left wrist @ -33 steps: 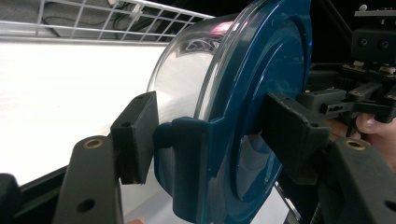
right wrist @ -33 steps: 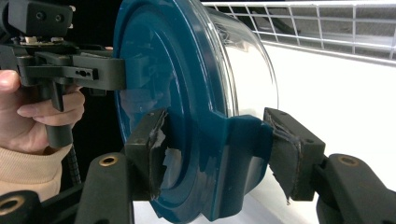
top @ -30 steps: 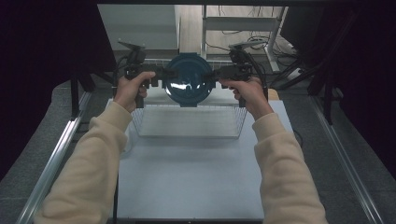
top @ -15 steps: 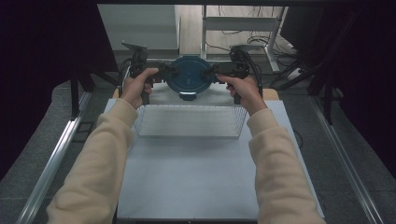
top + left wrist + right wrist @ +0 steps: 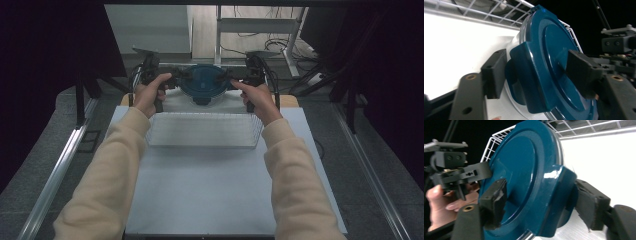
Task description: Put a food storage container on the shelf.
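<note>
A round clear container with a dark blue lid [image 5: 202,82] is held between both grippers over the far edge of the wire basket [image 5: 202,131]. My left gripper [image 5: 172,80] is shut on the lid's left tab, and my right gripper [image 5: 235,78] is shut on the right tab. In the left gripper view the blue lid [image 5: 549,60] stands tilted, with my left gripper [image 5: 536,72] clamped across its tab. In the right gripper view my right gripper [image 5: 541,202] pinches the tab of the blue lid [image 5: 524,175]. I cannot tell whether the container rests on anything.
The white wire basket lies across a white mat [image 5: 215,190] that covers the table. Metal rails [image 5: 60,170] run along both sides. Behind the table are a shelf frame and cables [image 5: 265,35]. The other gripper [image 5: 619,42] appears beyond the lid.
Both grippers carried the container a little farther away and lower. The lid now looks smaller and more level than a second ago.
</note>
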Demonstrator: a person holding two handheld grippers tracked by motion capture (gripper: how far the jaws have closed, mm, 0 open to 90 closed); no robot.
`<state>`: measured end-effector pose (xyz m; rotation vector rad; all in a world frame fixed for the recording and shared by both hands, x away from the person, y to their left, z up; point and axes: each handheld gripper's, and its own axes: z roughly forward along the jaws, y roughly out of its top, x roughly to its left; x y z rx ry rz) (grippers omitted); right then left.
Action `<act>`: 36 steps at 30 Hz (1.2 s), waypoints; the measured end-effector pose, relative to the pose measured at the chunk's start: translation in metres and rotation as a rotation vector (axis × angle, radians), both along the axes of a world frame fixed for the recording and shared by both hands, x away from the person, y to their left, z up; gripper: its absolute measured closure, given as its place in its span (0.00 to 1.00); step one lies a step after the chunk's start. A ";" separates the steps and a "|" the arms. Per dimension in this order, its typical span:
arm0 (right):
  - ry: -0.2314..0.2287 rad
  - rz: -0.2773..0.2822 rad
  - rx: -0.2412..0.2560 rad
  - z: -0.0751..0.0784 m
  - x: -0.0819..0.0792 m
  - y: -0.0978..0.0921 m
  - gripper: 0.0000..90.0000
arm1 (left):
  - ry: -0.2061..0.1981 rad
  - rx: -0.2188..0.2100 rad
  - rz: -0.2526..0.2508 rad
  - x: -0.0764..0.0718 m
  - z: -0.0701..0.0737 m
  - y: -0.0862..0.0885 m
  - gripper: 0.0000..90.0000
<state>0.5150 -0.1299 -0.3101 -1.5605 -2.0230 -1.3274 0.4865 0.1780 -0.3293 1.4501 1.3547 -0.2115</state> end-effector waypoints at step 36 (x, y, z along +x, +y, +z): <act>-0.527 0.136 -0.219 -0.044 -0.187 -0.059 0.23 | -0.346 0.344 -0.195 -0.199 -0.072 -0.003 0.26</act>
